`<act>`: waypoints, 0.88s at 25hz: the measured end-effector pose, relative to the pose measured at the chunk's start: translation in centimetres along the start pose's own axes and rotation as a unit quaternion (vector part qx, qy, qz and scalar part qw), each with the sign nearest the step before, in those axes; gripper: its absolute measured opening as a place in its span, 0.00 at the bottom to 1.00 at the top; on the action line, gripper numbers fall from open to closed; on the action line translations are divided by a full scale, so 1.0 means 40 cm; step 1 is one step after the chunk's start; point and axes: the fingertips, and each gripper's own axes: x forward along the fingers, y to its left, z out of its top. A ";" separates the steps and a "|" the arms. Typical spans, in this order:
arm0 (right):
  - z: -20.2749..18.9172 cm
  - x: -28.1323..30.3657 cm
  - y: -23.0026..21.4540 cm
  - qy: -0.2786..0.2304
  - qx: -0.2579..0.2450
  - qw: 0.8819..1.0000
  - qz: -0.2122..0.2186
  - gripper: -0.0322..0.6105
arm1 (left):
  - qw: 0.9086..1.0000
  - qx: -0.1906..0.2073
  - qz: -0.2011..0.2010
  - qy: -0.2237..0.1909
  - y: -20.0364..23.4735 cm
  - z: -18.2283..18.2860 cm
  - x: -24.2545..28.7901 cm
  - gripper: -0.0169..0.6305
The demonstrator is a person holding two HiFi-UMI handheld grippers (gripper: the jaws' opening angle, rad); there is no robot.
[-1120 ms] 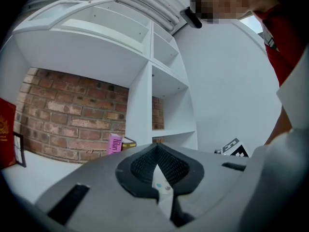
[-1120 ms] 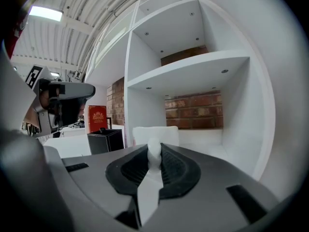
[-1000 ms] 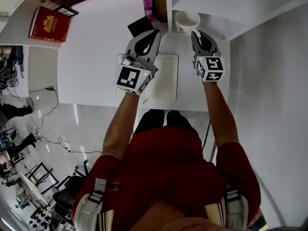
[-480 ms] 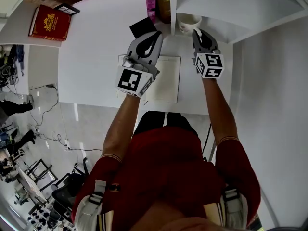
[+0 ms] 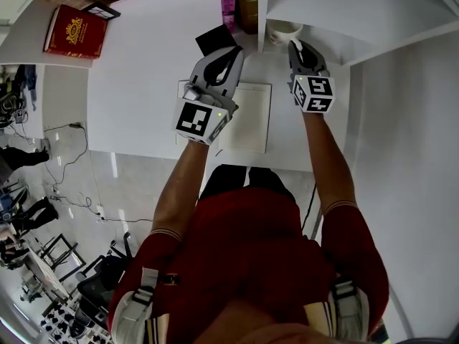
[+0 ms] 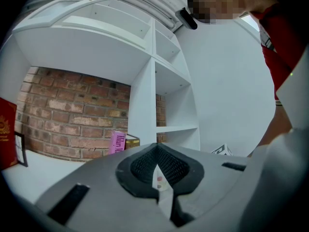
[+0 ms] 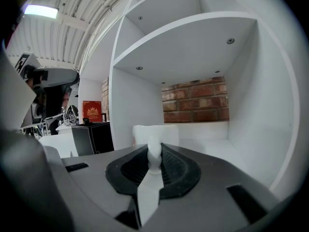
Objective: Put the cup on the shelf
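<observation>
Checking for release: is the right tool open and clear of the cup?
No. In the right gripper view, the right tool is clamped on the handle of the cup.

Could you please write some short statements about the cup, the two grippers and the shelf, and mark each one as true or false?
1. The right gripper is shut on the handle of the white cup. True.
2. The cup stands on the open table beside the red book. False: it is at the front of the white shelf compartment, and the red book lies far off to the left.
3. The left gripper holds nothing. True.
4. The pink book stands in the same compartment as the cup. False: the pink book stands on the other side of the shelf's upright wall.
</observation>
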 end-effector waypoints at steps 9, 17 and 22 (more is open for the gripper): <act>-0.015 0.000 0.000 0.019 -0.017 1.000 0.004 0.11 | 0.999 -0.001 -0.005 0.048 -0.007 -0.035 -0.010 0.03; -0.028 -0.002 0.003 0.027 -0.027 0.999 0.006 0.11 | 1.000 -0.006 -0.006 0.023 -0.006 -0.022 -0.011 0.03; -0.041 -0.007 0.005 0.037 -0.032 0.999 0.004 0.12 | 1.000 -0.007 -0.008 0.023 -0.010 -0.019 -0.016 0.03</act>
